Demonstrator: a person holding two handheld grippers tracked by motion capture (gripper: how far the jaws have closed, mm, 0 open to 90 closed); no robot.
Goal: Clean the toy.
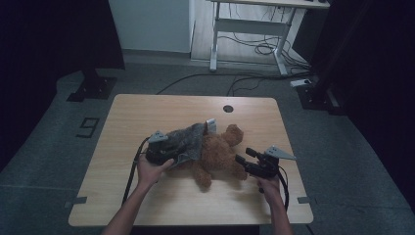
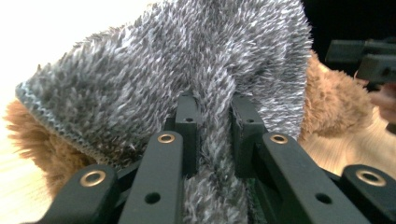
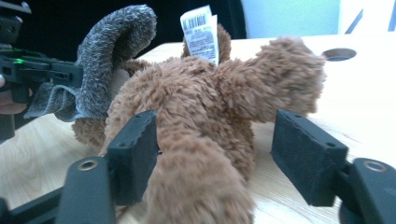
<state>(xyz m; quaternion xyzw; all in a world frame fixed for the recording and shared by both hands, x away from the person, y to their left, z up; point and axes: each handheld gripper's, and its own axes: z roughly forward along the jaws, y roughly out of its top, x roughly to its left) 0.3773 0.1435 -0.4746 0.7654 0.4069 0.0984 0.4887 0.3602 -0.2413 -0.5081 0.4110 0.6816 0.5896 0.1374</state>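
Bear (image 1: 218, 154) lies mid-table (image 1: 147, 110), grey cloth (image 1: 188, 137) draped over its left side. Left gripper (image 1: 164, 147) pinches cloth fold tight. Right gripper (image 1: 243, 157) wide apart, bear's limb between jaws, pads not pressing. White tag (image 3: 200, 32) sticks up behind bear. Round hole (image 1: 228, 108) in table beyond.

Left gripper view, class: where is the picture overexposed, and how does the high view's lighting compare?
Left gripper view: top-left corner bleaches to white behind the fuzzy grey knitted cloth; high view: dim overall, the light wooden table brightest, surroundings nearly black.

One brown teddy bear (image 1: 218, 154), one grey fuzzy cloth (image 1: 188, 139), two hand-held grippers.
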